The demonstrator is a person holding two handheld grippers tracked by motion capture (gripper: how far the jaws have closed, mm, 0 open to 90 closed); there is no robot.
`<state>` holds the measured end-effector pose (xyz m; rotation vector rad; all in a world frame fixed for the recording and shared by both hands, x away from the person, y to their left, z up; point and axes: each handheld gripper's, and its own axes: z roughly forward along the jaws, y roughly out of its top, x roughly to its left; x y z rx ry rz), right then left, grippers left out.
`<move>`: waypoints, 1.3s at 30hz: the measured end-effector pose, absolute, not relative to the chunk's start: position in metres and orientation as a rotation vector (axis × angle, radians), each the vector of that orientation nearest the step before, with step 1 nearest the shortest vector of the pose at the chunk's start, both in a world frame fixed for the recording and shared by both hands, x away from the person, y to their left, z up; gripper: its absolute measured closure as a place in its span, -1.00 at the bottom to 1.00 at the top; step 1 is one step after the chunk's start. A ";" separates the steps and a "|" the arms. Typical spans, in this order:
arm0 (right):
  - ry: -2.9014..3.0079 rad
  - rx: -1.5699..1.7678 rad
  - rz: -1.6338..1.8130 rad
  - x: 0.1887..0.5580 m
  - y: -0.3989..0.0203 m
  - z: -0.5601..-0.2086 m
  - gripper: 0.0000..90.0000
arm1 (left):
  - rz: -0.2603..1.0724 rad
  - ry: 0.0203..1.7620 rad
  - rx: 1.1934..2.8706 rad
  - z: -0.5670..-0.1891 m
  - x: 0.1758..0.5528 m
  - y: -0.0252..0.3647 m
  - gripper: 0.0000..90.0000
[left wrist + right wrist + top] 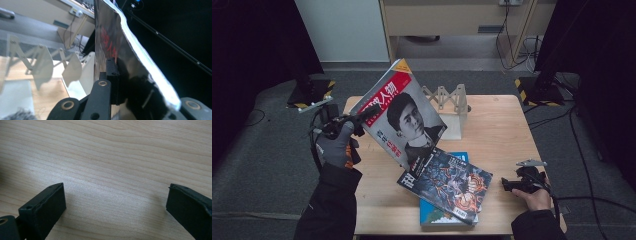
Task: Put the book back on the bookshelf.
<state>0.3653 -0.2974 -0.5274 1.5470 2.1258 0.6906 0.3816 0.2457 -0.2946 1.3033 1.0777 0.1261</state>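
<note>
High view: left gripper (362,116) at 9 o'clock clamps magazine (404,117), lifted tilted over table (502,130); right gripper (507,185) at 4. Left gripper view: jaws pinch magazine (130,62) edge. Right gripper view: jaws spread wide above bare table (112,157)

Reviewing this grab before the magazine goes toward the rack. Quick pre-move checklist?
1. Left gripper shut on the portrait magazine: ok, pads pinch its edge.
2. Magazine clear of the table: ok, it hangs tilted above the stack.
3. Wooden rack upright with free slots: ok, nothing in the slots that show.
4. Right gripper free: ok, jaws open over bare wood.
5. Dark comic magazine stable on the blue book: ok, lying flat, askew.
6. Grip firm enough for the swing: cannot tell, the hold is only at the edge.
</note>
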 end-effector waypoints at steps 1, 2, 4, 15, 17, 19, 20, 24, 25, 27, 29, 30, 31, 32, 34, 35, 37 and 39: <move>2.126 1.537 0.694 0.365 -0.298 -0.528 -0.94 | 0.147 1.081 1.296 -0.290 0.383 0.250 0.91; 2.120 1.540 0.701 0.365 -0.298 -0.528 -0.94 | 0.159 1.084 1.293 -0.287 0.384 0.252 0.91; 2.104 1.559 0.729 0.364 -0.298 -0.530 -0.94 | 0.180 1.091 1.284 -0.282 0.386 0.256 0.91; 2.048 1.528 0.844 0.359 -0.297 -0.539 -0.99 | 0.280 1.116 1.234 -0.259 0.393 0.282 0.91; 2.049 1.529 0.844 0.359 -0.297 -0.539 -0.99 | 0.288 1.119 1.229 -0.258 0.394 0.284 0.91; 2.048 1.530 0.843 0.359 -0.297 -0.539 -0.99 | 0.310 1.128 1.225 -0.254 0.397 0.289 0.91; 2.048 1.530 0.843 0.359 -0.297 -0.539 -0.99 | 0.322 1.131 1.228 -0.253 0.399 0.290 0.91; 2.043 1.532 0.843 0.359 -0.297 -0.539 -0.99 | 0.367 1.151 1.236 -0.247 0.403 0.297 0.91; 2.042 1.532 0.842 0.359 -0.297 -0.539 -0.99 | 0.379 1.155 1.233 -0.246 0.404 0.298 0.91; 2.041 1.532 0.842 0.359 -0.297 -0.539 -0.99 | 0.391 1.162 1.228 -0.245 0.406 0.300 0.91; 2.038 1.530 0.842 0.359 -0.297 -0.539 -0.99 | 0.406 1.170 1.223 -0.244 0.409 0.302 0.91; 2.037 1.530 0.842 0.359 -0.297 -0.539 -0.99 | 0.414 1.180 1.214 -0.244 0.413 0.303 0.91; 2.037 1.530 0.842 0.359 -0.297 -0.539 -0.99 | 0.414 1.180 1.214 -0.244 0.413 0.303 0.91; 2.037 1.531 0.842 0.359 -0.296 -0.539 -0.99 | 0.421 1.191 1.206 -0.245 0.418 0.303 0.91; 2.036 1.532 0.842 0.359 -0.296 -0.539 -0.99 | 0.428 1.202 1.203 -0.247 0.423 0.304 0.91; 2.036 1.532 0.842 0.359 -0.296 -0.539 -0.99 | 0.438 1.206 1.200 -0.248 0.426 0.304 0.91; 2.036 1.532 0.842 0.359 -0.296 -0.539 -0.99 | 0.452 1.224 1.205 -0.249 0.432 0.302 0.91; 2.035 1.533 0.841 0.359 -0.296 -0.539 -0.99 | 0.465 1.236 1.214 -0.251 0.438 0.301 0.91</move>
